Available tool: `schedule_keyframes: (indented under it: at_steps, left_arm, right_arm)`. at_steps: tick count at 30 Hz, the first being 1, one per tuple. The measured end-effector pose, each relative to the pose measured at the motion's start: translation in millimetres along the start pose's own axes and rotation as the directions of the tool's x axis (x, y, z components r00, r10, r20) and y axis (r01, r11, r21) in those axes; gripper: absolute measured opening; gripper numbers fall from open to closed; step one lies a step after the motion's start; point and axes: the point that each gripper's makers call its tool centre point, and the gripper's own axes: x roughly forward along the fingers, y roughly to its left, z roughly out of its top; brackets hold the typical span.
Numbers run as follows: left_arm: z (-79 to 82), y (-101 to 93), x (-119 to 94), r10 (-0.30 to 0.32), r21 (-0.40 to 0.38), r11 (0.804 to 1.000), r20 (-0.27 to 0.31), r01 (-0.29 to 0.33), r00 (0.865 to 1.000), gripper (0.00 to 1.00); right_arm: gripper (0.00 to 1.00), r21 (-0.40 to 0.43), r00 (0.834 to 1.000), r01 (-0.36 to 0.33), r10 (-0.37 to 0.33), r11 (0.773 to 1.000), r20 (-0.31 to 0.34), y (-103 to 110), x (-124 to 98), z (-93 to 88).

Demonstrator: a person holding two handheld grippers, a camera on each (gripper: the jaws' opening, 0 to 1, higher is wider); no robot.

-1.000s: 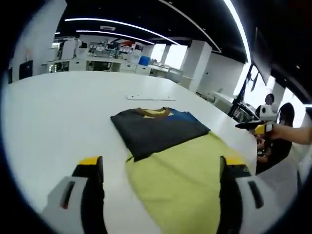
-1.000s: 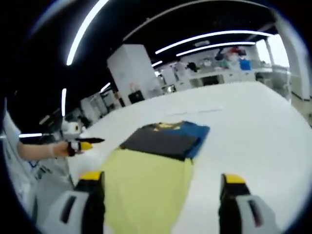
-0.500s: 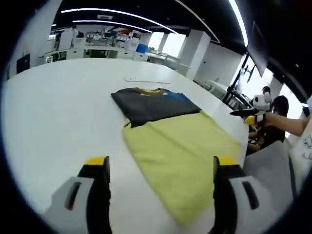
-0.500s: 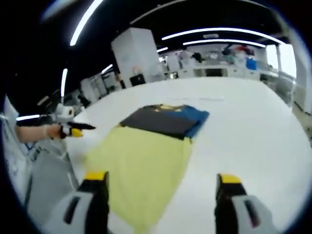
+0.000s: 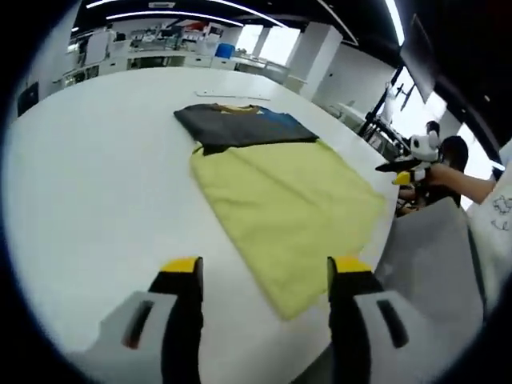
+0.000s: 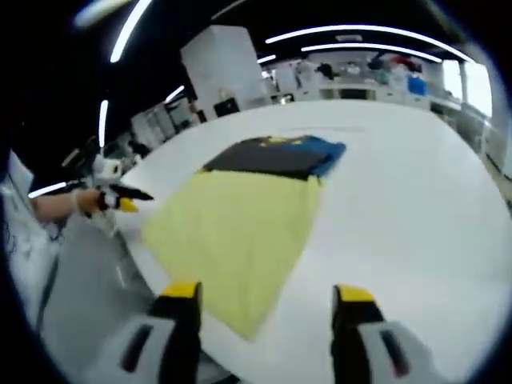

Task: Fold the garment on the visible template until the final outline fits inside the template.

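The white table (image 5: 88, 176) carries the yellow template (image 5: 284, 200) running lengthwise away from both tongs, the folded dark garment (image 5: 240, 126) at its far end. Left tongs (image 5: 262, 276) and right tongs (image 6: 264, 300) hang released, empty, well short of the garment, neither clearly nearer.

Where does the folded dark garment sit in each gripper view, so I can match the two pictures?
Left gripper view: the folded dark garment lies upper centre on the white table, at the yellow cloth's far end.
Right gripper view: it lies upper centre, blue edge to the right.
Shared landmark: the yellow cloth, lying between the garment and both cameras.
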Motion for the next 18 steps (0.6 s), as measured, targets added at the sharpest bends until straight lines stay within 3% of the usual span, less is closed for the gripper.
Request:
schedule_keyframes:
  at_steps: [5,9,18]
  left_arm:
    - [-19.2,3.5,-3,0.004,-0.037,0.999,-0.042,-0.006,0.999,0.44]
    - [-30.6,5.4,-3,0.001,-0.096,0.995,-0.064,-0.008,0.998,0.39]
    - [-37.6,-6.4,-3,-0.022,-0.139,0.99,-0.072,0.012,0.997,0.23]
  right_arm:
    - [0.53,0.008,0.999,-0.01,0.011,1.0,-0.034,5,0,-12.3]
    - [0.44,0.003,0.998,-0.028,0.028,1.0,-0.064,8,3,-19.2]
    - [0.28,0.006,0.994,-0.055,0.055,0.998,-0.098,12,7,-25.9]
